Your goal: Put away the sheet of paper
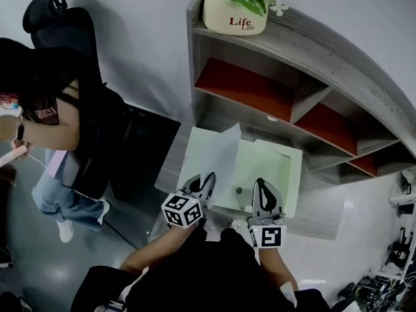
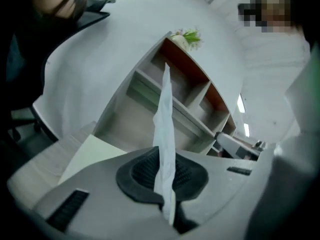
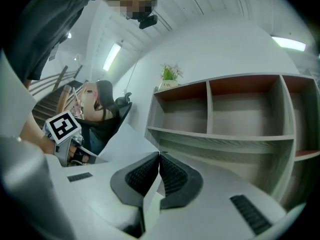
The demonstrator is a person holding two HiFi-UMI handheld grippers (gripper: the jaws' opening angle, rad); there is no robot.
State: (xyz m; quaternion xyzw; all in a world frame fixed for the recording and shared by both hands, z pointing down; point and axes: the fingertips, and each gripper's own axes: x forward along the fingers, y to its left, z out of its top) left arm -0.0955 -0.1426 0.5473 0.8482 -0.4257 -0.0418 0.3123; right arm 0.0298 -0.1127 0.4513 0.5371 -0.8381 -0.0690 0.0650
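Sheet of paper (image 1: 218, 151) held up off green mat (image 1: 268, 168), in front of shelf (image 1: 312, 47). Left claw (image 2: 164, 156) clamped on sheet edge; right claw (image 3: 159, 159) closed on it too (two grips judged to stop flopping before stowing)

We've got the shelf unit (image 1: 312, 51) at the back of the desk (image 1: 170, 168), with the plant pot (image 1: 234, 18) on its top board at the left end. The pad (image 1: 276, 168) lies on the desk directly in front of the shelf. The sheet of paper (image 1: 218, 155) stands over the pad's left part, at our left gripper (image 1: 207, 177), with the right gripper (image 1: 260, 184) just to its right. A person (image 1: 45, 119) and an office chair (image 1: 49, 12) are well off to our left, beside the desk.
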